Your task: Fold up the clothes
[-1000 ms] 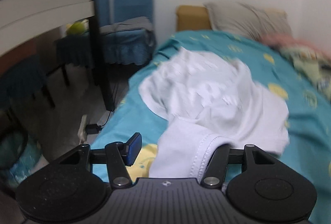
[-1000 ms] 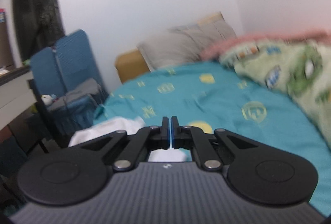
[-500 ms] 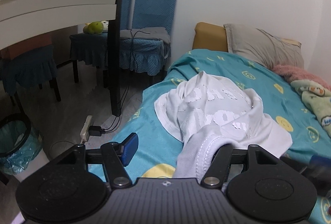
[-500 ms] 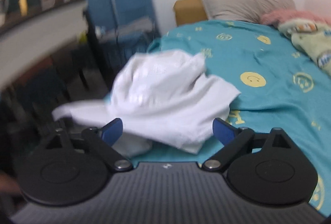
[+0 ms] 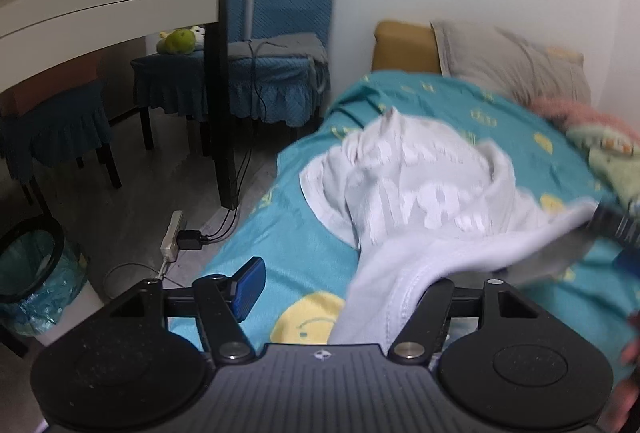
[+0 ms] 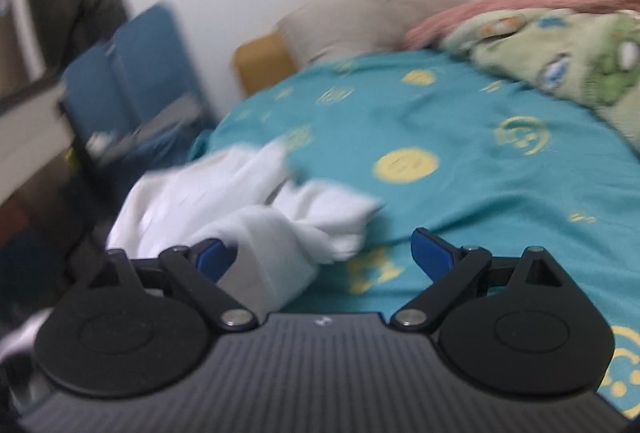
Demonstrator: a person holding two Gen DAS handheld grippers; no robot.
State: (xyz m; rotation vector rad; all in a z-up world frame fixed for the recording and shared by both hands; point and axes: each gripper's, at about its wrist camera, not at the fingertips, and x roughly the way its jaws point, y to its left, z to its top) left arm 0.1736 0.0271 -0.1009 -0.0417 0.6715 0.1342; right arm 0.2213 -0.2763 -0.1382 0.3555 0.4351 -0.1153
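Note:
A crumpled white T-shirt point(image 5: 420, 193) with pale lettering lies on the teal bed sheet point(image 5: 280, 233) near the bed's left edge. My left gripper point(image 5: 344, 287) is low over the sheet with its jaws opening. The shirt's stitched hem lies between them and drapes over the right finger, and the blue left pad point(image 5: 248, 289) is bare. In the right wrist view the shirt point(image 6: 248, 201) bunches in front of my right gripper point(image 6: 320, 253), which is open wide. A fold of cloth sits just inside its left pad point(image 6: 210, 257). The right gripper point(image 5: 616, 229) also shows blurred at the shirt's right edge.
A grey pillow point(image 5: 508, 61) and a green patterned blanket point(image 6: 560, 49) lie at the head and far side of the bed. Left of the bed stand blue-covered chairs point(image 5: 288, 13), a desk point(image 5: 100, 5), a bin point(image 5: 28, 265) and a power strip point(image 5: 174, 233) on the floor.
My right gripper went from shut to wide open and dropped to the shirt's near edge. The left gripper stayed by the hem, its jaws a little wider. The shirt's right side shifted.

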